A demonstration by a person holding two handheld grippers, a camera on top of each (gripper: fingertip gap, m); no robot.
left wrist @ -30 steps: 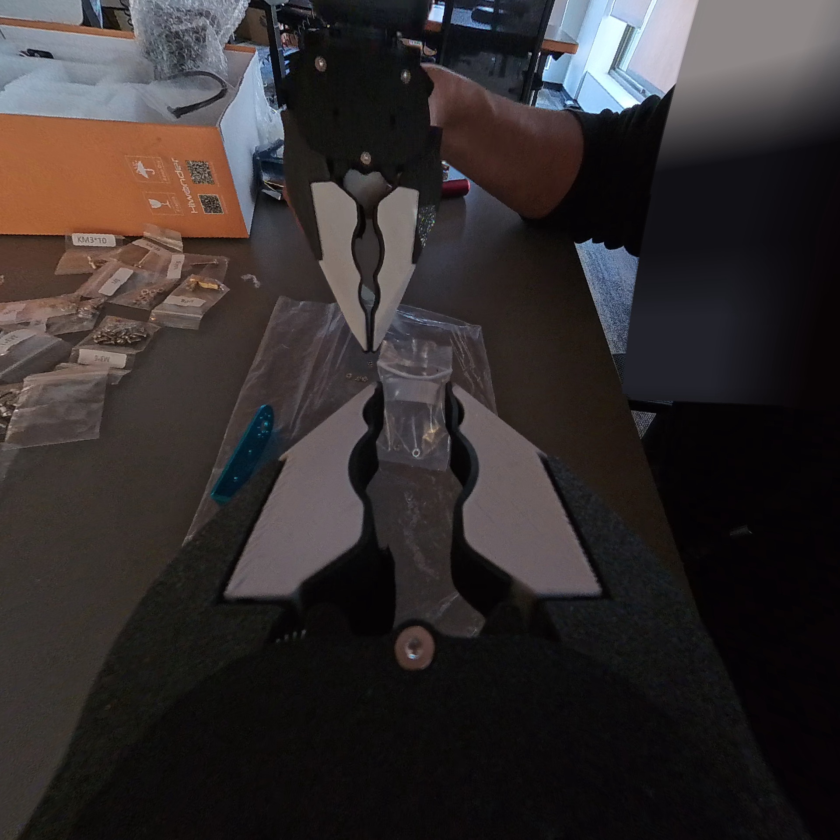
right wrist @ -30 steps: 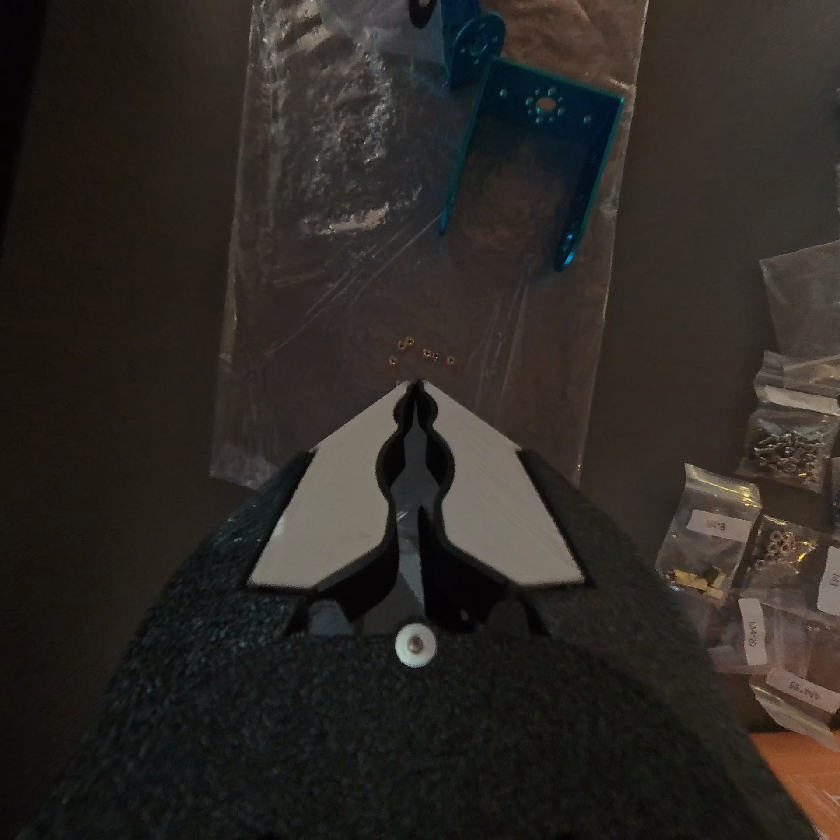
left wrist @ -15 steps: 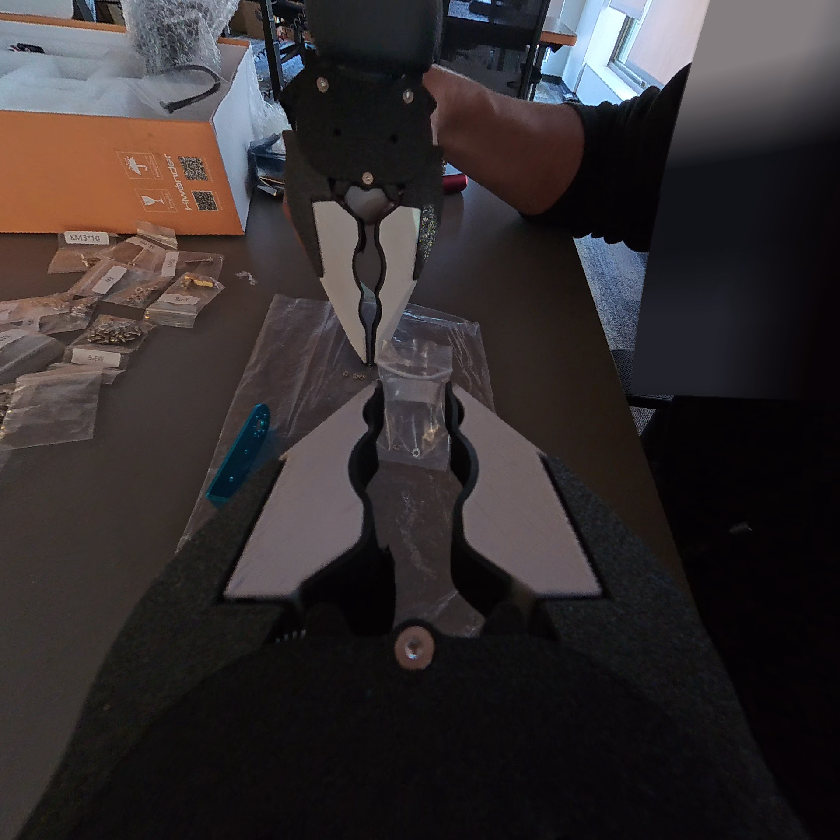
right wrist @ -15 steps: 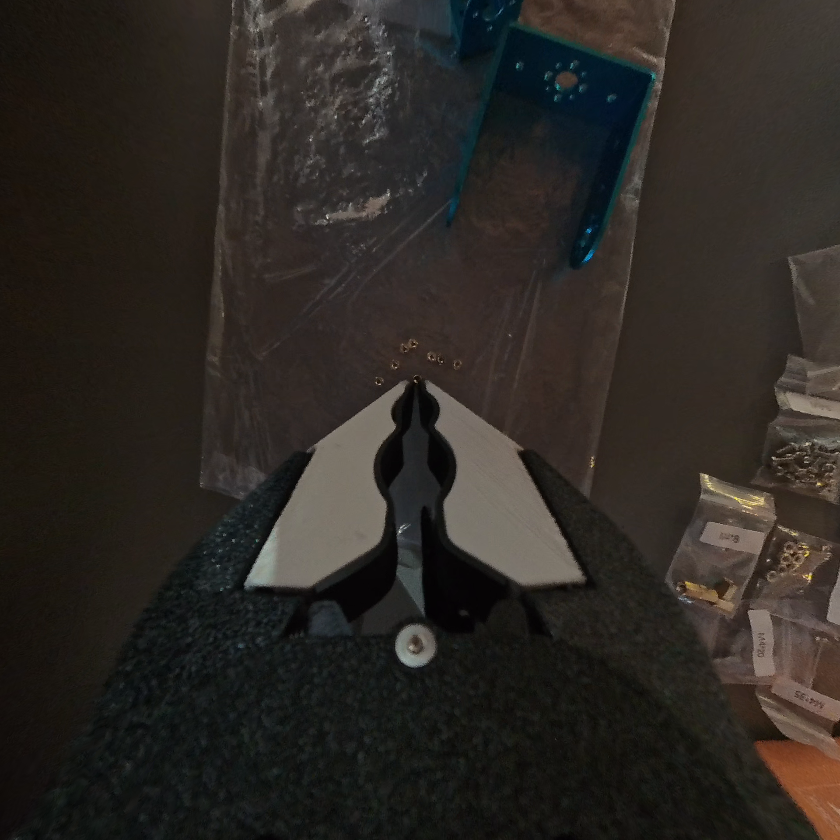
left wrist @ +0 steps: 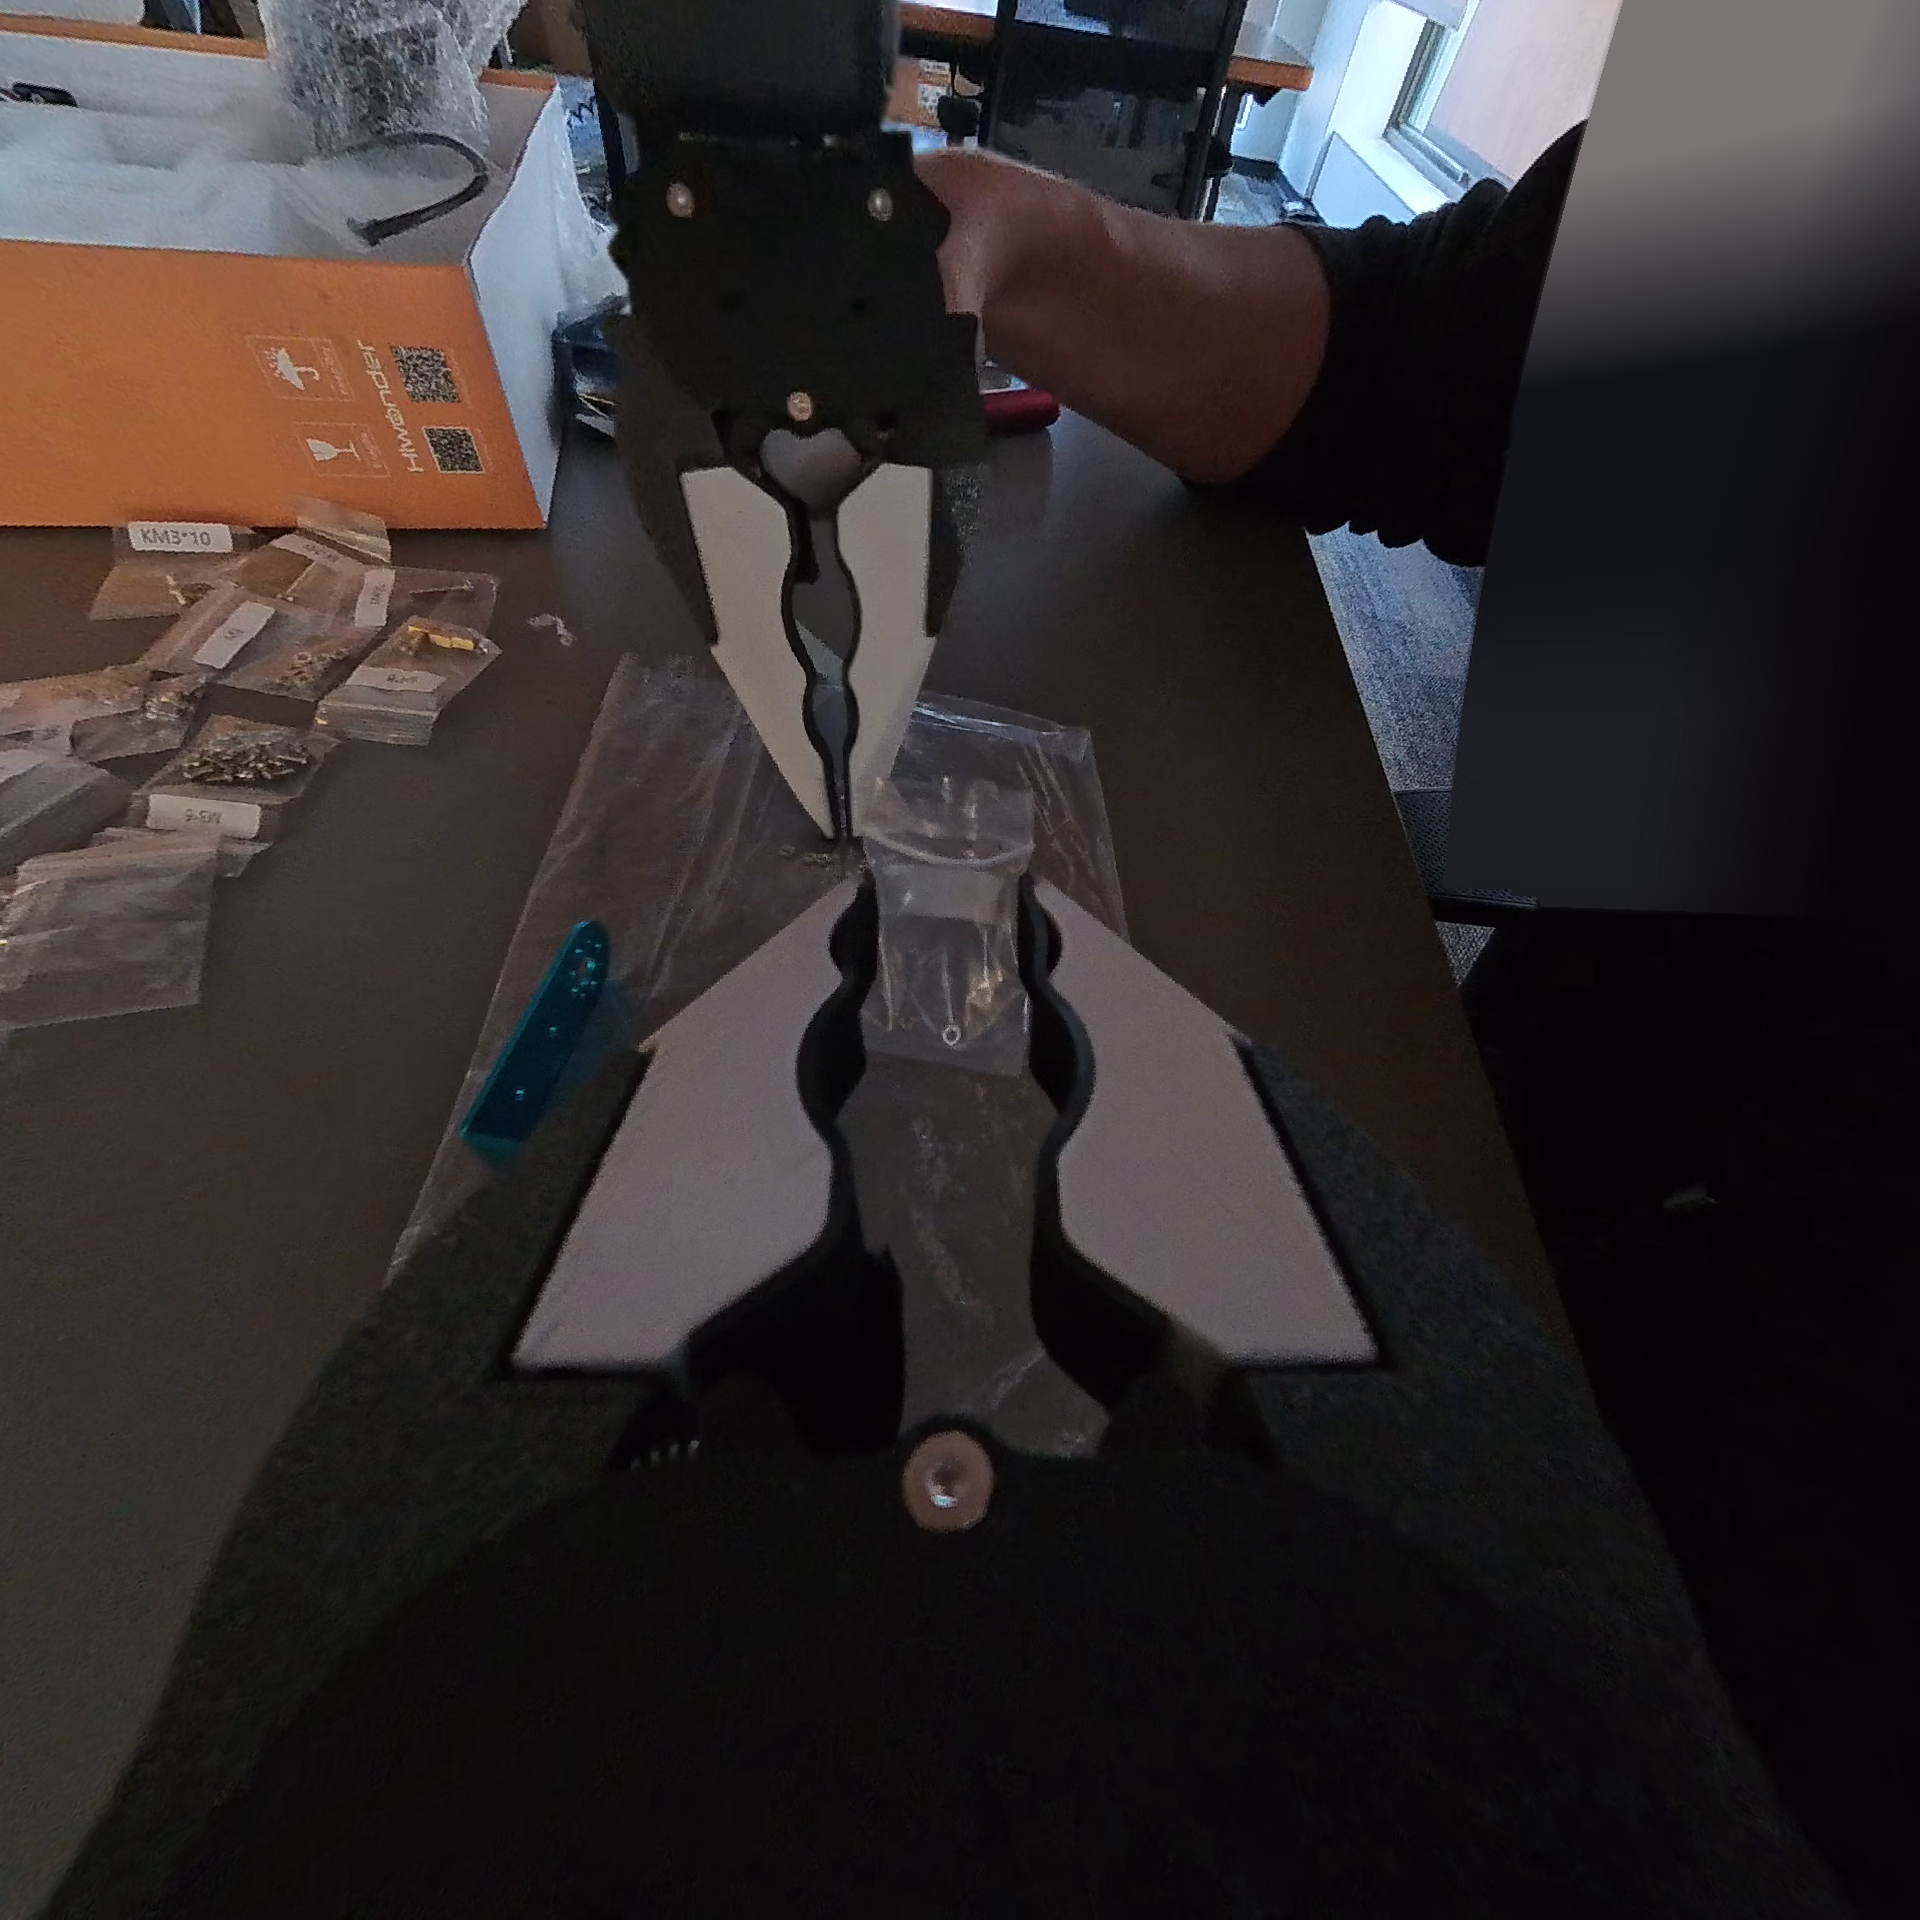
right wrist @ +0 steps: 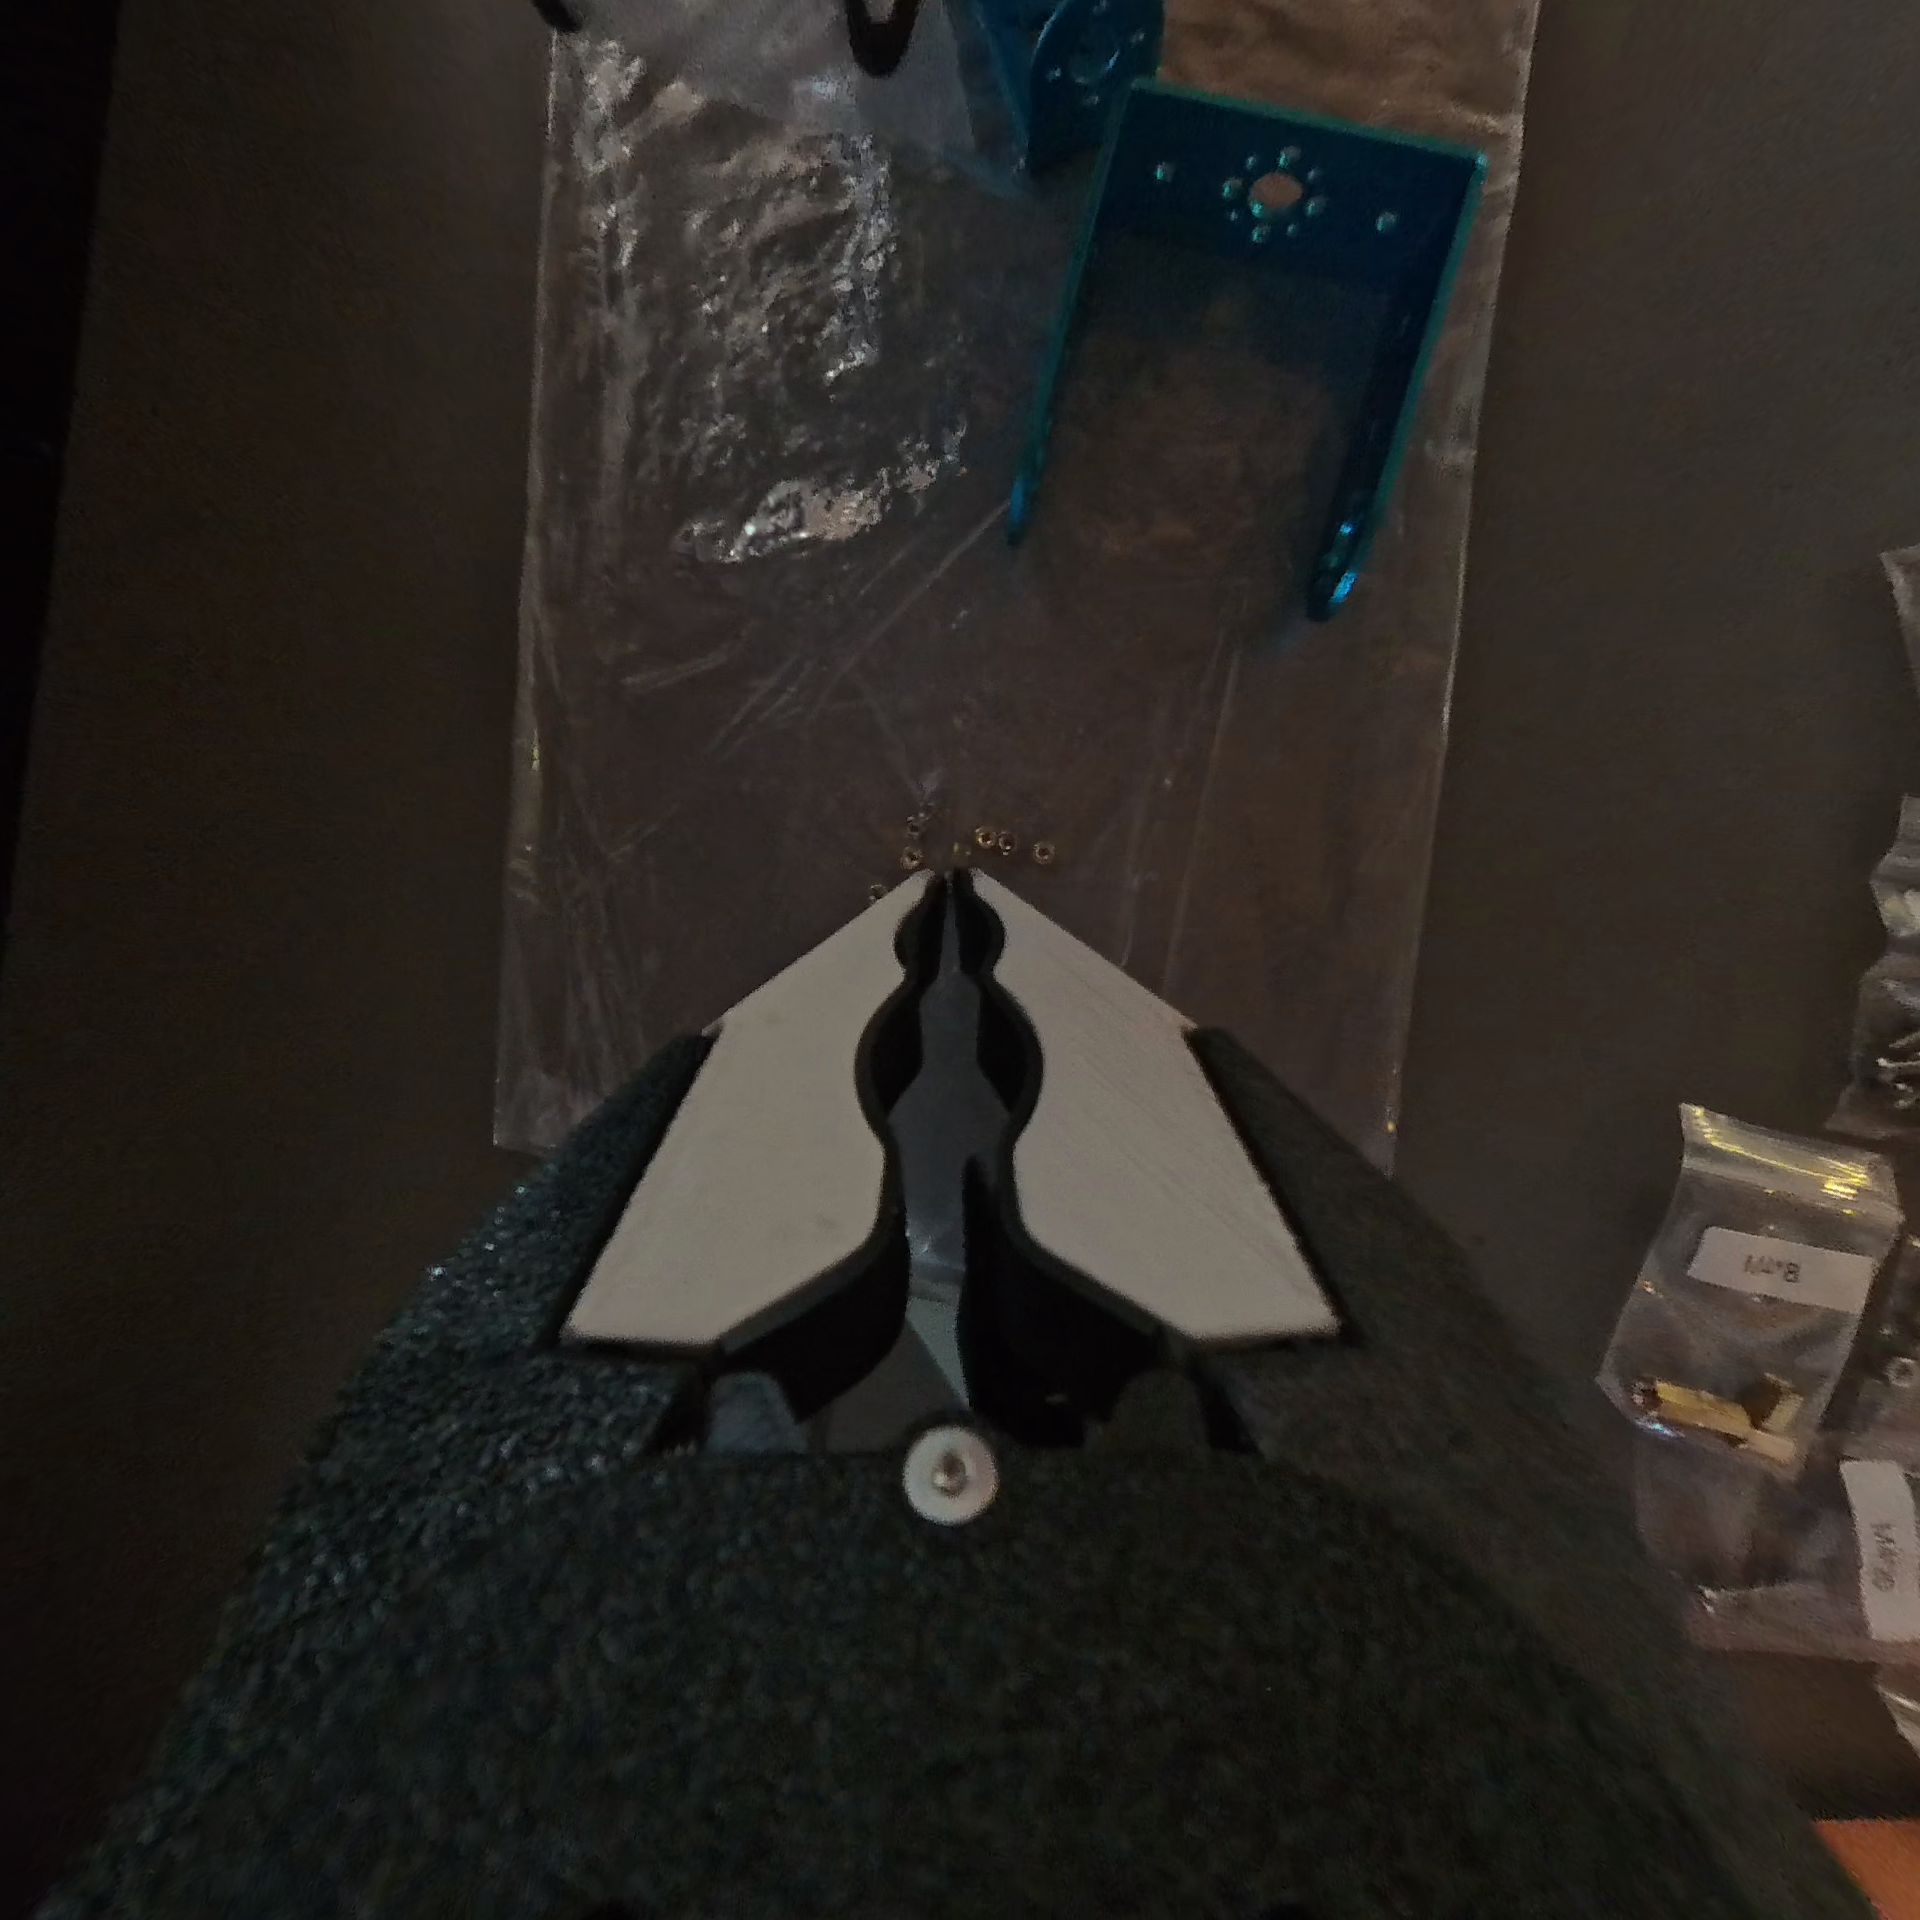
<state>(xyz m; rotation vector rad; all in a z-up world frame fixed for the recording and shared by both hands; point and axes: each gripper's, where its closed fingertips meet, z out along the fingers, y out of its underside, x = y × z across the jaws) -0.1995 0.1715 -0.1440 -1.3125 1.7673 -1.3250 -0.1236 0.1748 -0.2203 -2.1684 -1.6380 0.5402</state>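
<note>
My left gripper (left wrist: 948, 904) is shut on a small clear zip bag (left wrist: 951, 966) and holds it upright just above a clear plastic sheet (left wrist: 665, 831) on the dark table. My right gripper (right wrist: 951, 878) points down at the sheet (right wrist: 727, 623). Its jaws are all but shut, with a thin slit at the tips. The tips rest among several tiny nuts (right wrist: 987, 836); I cannot tell whether one is pinched. In the left wrist view the right gripper (left wrist: 842, 831) touches down just beyond the bag. A blue U-shaped bracket (right wrist: 1268, 312) lies on the sheet beyond the nuts.
An orange and white box (left wrist: 208, 395) stands at the far left. Several small bags of hardware (left wrist: 229, 727) lie left of the sheet and show at the right in the right wrist view (right wrist: 1766, 1299). The table edge (left wrist: 1403, 831) runs close on the right. A person's arm (left wrist: 1143, 312) holds the right gripper. Some 11 cm of space lies between my two pairs of fingers.
My right gripper has come down and forward until its tips are among the nuts, and a thin slit has opened at the tips. My left gripper and its bag have not moved.
</note>
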